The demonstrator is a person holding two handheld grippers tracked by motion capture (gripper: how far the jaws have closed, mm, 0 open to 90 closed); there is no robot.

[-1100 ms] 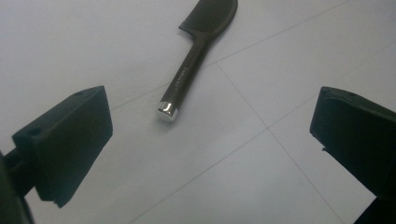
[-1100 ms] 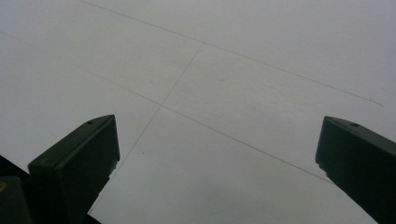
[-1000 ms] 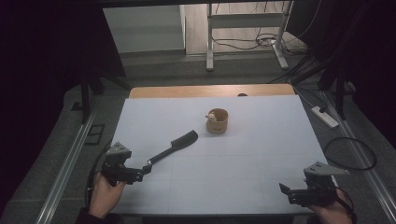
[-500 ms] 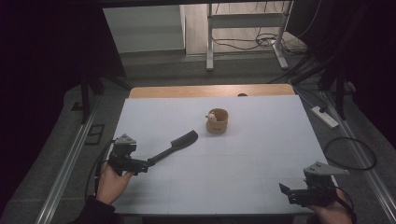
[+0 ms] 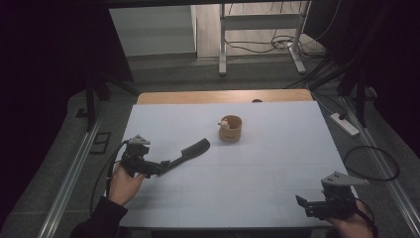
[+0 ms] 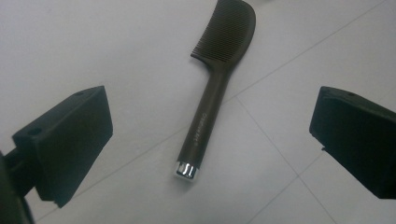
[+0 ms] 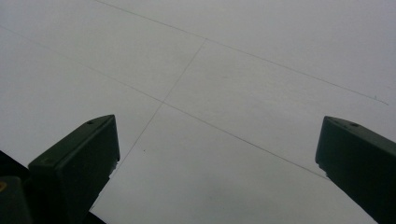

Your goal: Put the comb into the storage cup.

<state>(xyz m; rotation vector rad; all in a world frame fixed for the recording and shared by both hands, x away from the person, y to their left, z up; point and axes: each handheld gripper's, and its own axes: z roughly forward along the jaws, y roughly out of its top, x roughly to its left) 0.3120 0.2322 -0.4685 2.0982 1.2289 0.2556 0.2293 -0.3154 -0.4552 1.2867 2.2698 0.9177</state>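
A dark brown comb (image 5: 190, 150) with a long handle lies flat on the white table (image 5: 257, 168), left of centre. Its toothed head points away, toward the far right. My left gripper (image 5: 157, 167) is at the handle's near end and stands open. In the left gripper view the comb (image 6: 219, 70) runs up between the two wide-apart jaws of the left gripper (image 6: 212, 130), and its silver-capped handle end (image 6: 187, 170) lies on the table, untouched. My right gripper (image 5: 308, 206) rests open near the front right corner, and in its own view the right gripper (image 7: 217, 154) has bare table between the jaws.
A small round wooden cup (image 5: 231, 128) with a pale little figure (image 5: 224, 123) at its rim stands past the table's middle. A wooden strip (image 5: 223, 96) runs along the far edge. Cables and a power strip (image 5: 345, 124) lie on the floor at the right.
My left gripper has moved forward and a little right, up to the comb's handle end. The comb, the cup and the right gripper have stayed where they were.
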